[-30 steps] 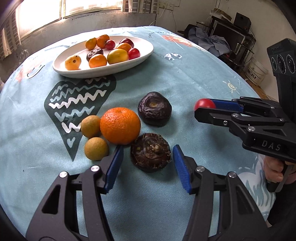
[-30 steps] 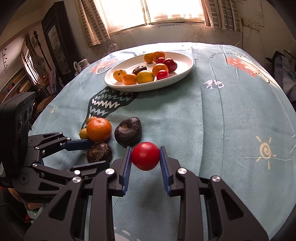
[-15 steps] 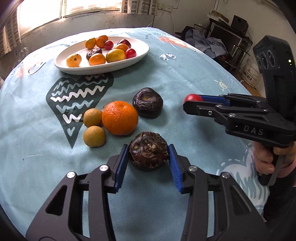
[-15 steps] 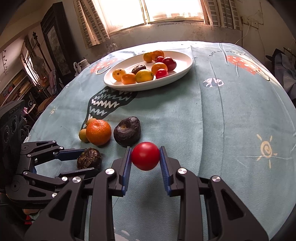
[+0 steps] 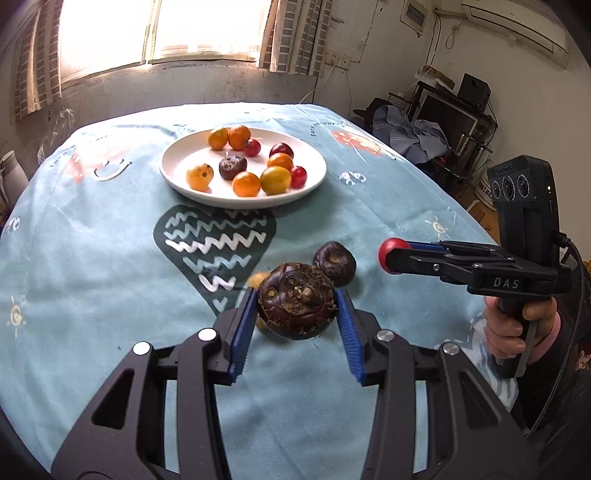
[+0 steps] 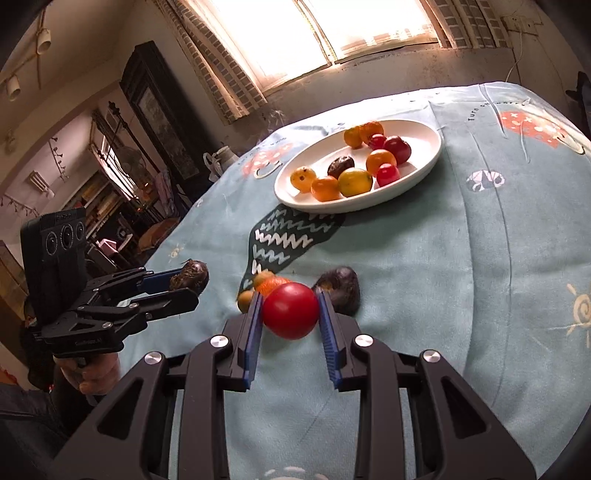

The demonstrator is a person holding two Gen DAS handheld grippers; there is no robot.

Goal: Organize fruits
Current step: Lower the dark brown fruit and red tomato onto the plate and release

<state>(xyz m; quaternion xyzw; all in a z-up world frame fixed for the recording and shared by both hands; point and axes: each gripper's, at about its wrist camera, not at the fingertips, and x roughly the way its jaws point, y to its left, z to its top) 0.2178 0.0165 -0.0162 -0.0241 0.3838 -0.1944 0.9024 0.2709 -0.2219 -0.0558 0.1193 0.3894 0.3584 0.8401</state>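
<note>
Loose fruits (image 6: 334, 286) lie before the plate (image 6: 424, 168).

Sunlit window (image 5: 155, 33), dark cabinet (image 6: 159, 110)

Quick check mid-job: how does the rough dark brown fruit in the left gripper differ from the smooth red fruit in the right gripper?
The rough dark brown fruit is hairy, wrinkled and matte; the smooth red fruit is glossy and even. The brown one looks flattened and lumpy, the red one round. The left gripper stands wider around its fruit than the right gripper does. Both are clamped between blue pads, off the tablecloth.
</note>
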